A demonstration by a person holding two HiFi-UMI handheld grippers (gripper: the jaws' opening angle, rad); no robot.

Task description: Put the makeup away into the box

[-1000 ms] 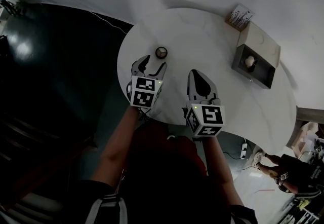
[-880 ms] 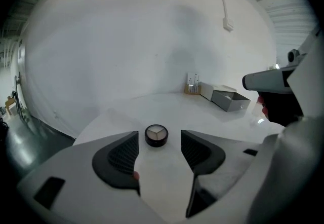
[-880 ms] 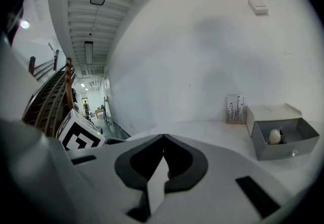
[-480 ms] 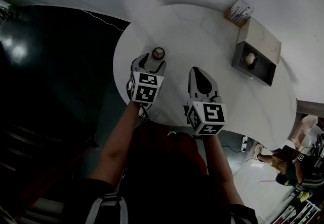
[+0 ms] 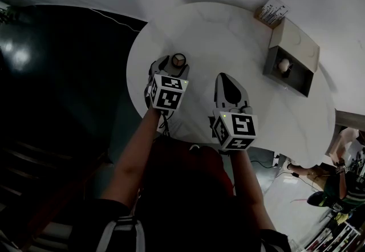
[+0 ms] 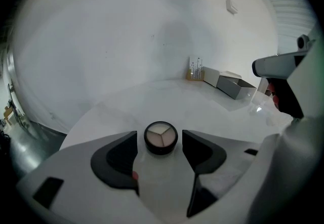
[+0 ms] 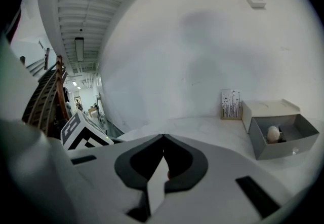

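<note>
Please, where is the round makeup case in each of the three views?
Head view: the makeup case sits just left of centre, in the upper part.
Left gripper view: makeup case at bottom centre.
Right gripper view: not in it.
Shared landmark: the grey box, seen in all three.

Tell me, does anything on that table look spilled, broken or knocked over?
Nothing stands out. The round compact lies flat and whole on the white table, and the box at the far side stands upright and open. No spills.
</note>
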